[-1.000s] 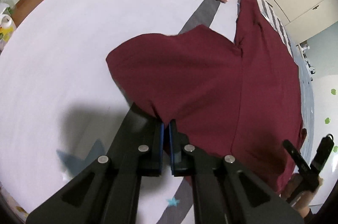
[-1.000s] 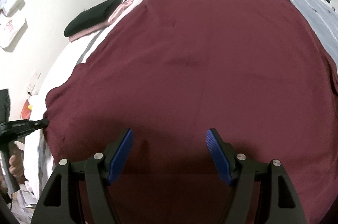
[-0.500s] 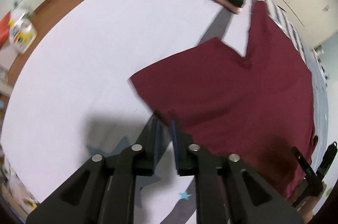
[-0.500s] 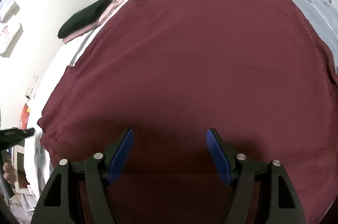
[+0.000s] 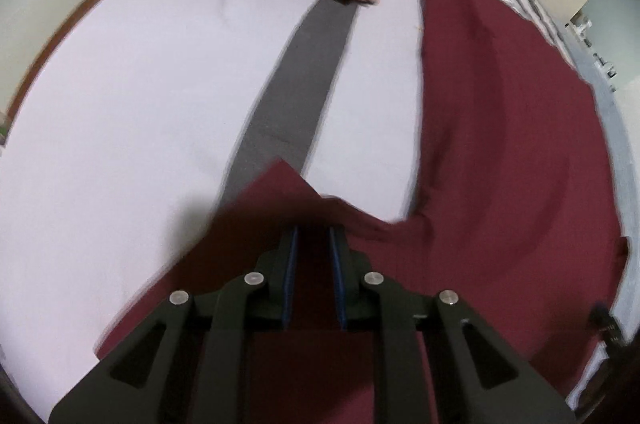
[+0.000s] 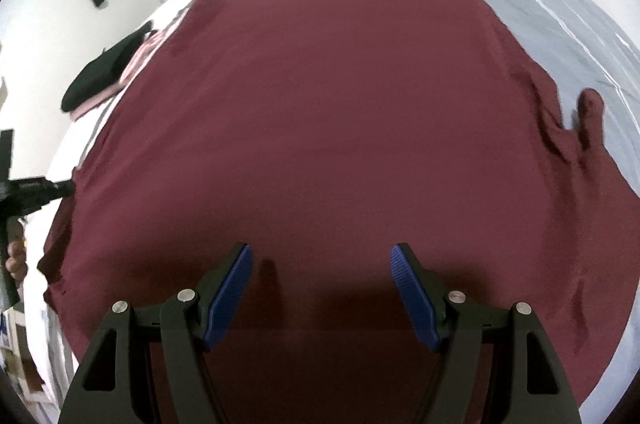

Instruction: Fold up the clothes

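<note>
While over maroon shirt (image 5: 500,144), L gripper (image 5: 313,236) seemingly unclamped.

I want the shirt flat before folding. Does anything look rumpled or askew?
Yes: the maroon shirt lies mostly smooth, but its right sleeve is bunched and wrinkled against the grey bedding.

Left gripper (image 5: 313,236): matte black angular fingers, thin blue ribbed pads (image 5: 289,264), round silver screws along the linkage. Right gripper (image 6: 321,258): same black frame with triangular cut-outs, broader blue ribbed pads (image 6: 404,270), silver screws
</note>
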`<state>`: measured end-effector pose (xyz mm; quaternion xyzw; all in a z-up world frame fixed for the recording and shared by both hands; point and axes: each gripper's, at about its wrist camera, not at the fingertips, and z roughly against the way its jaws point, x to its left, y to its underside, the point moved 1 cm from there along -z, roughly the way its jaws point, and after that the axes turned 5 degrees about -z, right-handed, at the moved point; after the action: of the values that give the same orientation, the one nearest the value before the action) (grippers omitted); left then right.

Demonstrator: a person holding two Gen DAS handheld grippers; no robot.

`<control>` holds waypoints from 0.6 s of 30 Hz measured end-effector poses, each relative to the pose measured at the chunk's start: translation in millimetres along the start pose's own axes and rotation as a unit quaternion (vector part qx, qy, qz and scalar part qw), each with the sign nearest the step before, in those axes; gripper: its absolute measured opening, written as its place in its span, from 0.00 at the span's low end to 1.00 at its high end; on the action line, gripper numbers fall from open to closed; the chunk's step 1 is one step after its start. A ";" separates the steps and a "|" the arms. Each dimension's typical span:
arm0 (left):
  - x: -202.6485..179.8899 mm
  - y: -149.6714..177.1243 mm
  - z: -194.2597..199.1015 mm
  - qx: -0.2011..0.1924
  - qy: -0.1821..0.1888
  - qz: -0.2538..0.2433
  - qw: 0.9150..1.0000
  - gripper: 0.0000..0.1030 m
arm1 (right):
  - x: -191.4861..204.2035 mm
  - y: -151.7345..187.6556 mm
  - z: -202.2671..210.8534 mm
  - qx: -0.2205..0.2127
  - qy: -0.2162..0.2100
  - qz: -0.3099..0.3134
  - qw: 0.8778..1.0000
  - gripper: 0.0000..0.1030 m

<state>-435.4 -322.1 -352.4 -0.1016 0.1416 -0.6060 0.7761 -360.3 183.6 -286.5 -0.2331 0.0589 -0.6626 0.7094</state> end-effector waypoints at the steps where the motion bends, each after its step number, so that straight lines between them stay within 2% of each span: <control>1: 7.4 -3.2 1.9 -0.008 -0.026 0.009 1.000 0.13 | -3.5 -0.4 0.7 -0.002 0.003 -0.004 1.000 0.66; 4: 34.4 -5.8 7.6 -0.021 -0.103 0.056 0.993 0.13 | -14.0 -1.9 2.8 -0.008 0.014 -0.014 1.000 0.66; 6: 51.6 1.5 9.6 -0.015 -0.086 0.105 0.991 0.13 | -25.0 -3.3 4.4 -0.012 0.021 -0.025 0.999 0.66; 9: 36.5 12.4 32.4 -0.033 -0.051 0.096 0.993 0.13 | -45.0 -5.2 11.7 -0.021 0.030 -0.046 0.998 0.66; 11: 13.8 18.0 48.2 -0.045 -0.047 0.064 0.996 0.15 | -57.8 -6.0 18.6 -0.028 0.039 -0.054 0.997 0.66; 13: -16.3 24.8 59.7 -0.049 -0.021 0.035 0.998 0.23 | -73.5 -6.4 27.5 -0.037 0.051 -0.060 0.996 0.66; 18: -84.1 29.3 58.6 -0.024 0.052 0.006 0.998 0.25 | -127.4 -8.0 52.3 -0.060 0.091 -0.087 0.990 0.66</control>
<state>-407.6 -234.2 -299.0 -0.0877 0.1964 -0.6025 0.7686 -361.8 320.0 -265.7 -0.2177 0.1422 -0.7358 0.6253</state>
